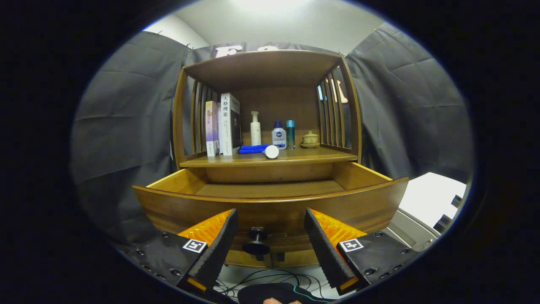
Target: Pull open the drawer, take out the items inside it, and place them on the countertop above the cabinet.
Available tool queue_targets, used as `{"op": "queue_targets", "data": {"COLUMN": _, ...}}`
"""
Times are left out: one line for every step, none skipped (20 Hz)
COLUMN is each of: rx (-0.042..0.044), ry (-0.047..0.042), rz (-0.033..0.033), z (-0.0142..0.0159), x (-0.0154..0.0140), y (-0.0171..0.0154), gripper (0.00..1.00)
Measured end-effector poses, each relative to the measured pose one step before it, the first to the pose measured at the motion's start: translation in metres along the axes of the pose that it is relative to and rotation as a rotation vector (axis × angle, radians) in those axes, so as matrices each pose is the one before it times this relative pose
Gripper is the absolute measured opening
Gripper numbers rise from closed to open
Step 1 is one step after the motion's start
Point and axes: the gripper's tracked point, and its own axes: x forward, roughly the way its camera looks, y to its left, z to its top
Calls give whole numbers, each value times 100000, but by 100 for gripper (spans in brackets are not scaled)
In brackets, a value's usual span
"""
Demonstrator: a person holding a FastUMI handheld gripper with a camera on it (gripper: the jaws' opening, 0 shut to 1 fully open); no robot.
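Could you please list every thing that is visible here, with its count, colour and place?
cabinet: one, brown wood, ahead of the gripper
drawer: one, brown, pulled open, its visible floor bare
drawer knob: one, dark, between the fingers
books: about three, white and purple, upright, countertop left
cloth: one, blue, beside the books
tube: one, white, lying at the cloth's end
pump bottle: one, white, countertop back
small bottles: two, white-blue and teal, right of the pump bottle
lidded cup: one, cream, countertop right
cables: several, dark, floor
gripper: one, jaws open around the knob, apart from it
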Motion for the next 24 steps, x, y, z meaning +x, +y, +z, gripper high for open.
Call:
{"op": "queue_targets", "data": {"rx": -104, "ry": 447, "rz": 265, "z": -280, "x": 241, "y": 80, "gripper": 98}}
{"op": "queue_targets", "data": {"rx": -72, "ry": 1419, "rz": -188, "z": -520, "x": 294, "y": 66, "gripper": 98}}
{"op": "queue_targets", "data": {"rx": 155, "ry": 2468, "rz": 60, "z": -829, "x": 380, "y": 67, "gripper": 98}}
{"op": "queue_targets", "data": {"rx": 250, "ry": 2460, "rz": -10, "z": -510, "x": 764, "y": -181, "gripper": 98}}
{"op": "queue_targets", "data": {"rx": 150, "ry": 1847, "rz": -435, "z": -534, "x": 443, "y": -211, "gripper": 98}}
{"op": "queue_targets", "data": {"rx": 62, "ry": 982, "rz": -858, "z": -339, "x": 545, "y": -292, "gripper": 98}}
{"op": "queue_targets", "data": {"rx": 876, "ry": 2660, "rz": -33, "z": -887, "x": 416, "y": -325, "gripper": 98}}
{"op": "queue_targets", "data": {"rx": 950, "ry": -1244, "rz": 37, "z": -11, "x": -32, "y": 274, "gripper": 98}}
{"op": "queue_targets", "data": {"rx": -1263, "ry": -1267, "rz": -293, "z": 27, "x": 13, "y": 145, "gripper": 98}}
{"op": "queue_targets", "data": {"rx": -1667, "ry": -98, "rz": -273, "z": 10, "x": 46, "y": -40, "gripper": 98}}
{"op": "queue_targets", "data": {"rx": -884, "ry": 359, "rz": 0, "z": -203, "x": 396, "y": -13, "gripper": 98}}
{"op": "queue_targets", "data": {"rx": 294, "ry": 299, "rz": 573, "z": 103, "x": 412, "y": 51, "gripper": 98}}
{"op": "queue_targets", "data": {"rx": 911, "ry": 677, "rz": 1122, "z": -6, "x": 383, "y": 243, "gripper": 98}}
{"op": "queue_targets", "data": {"rx": 1109, "ry": 717, "rz": 245, "z": 51, "x": 396, "y": 55, "gripper": 98}}
{"op": "queue_targets", "data": {"rx": -106, "ry": -220, "rz": -47, "z": 199, "x": 145, "y": 84, "gripper": 98}}
{"op": "queue_targets", "data": {"rx": -606, "ry": -271, "rz": -70, "z": 192, "x": 164, "y": 15, "gripper": 98}}
{"op": "queue_targets", "data": {"rx": -18, "ry": -384, "rz": -27, "z": 141, "x": 581, "y": 2, "gripper": 98}}
{"op": "queue_targets", "data": {"rx": 680, "ry": 29, "rz": 79, "z": 205, "x": 658, "y": 88, "gripper": 98}}
{"op": "queue_targets", "data": {"rx": 359, "ry": -444, "rz": -139, "z": 282, "x": 437, "y": 72, "gripper": 98}}
{"op": "queue_targets", "data": {"rx": -233, "ry": -1266, "rz": -161, "z": 499, "x": 549, "y": -61, "gripper": 98}}
{"op": "queue_targets", "data": {"rx": -152, "ry": -926, "rz": -207, "z": 410, "x": 834, "y": 66, "gripper": 98}}
{"op": "queue_targets", "data": {"rx": 438, "ry": 724, "rz": -302, "z": 59, "x": 650, "y": -14, "gripper": 98}}
{"op": "queue_targets", "data": {"rx": 949, "ry": -1132, "rz": -327, "z": 365, "x": 534, "y": 173, "gripper": 98}}
{"op": "queue_targets", "data": {"rx": 505, "ry": 421, "rz": -313, "z": -51, "x": 454, "y": 127, "gripper": 98}}
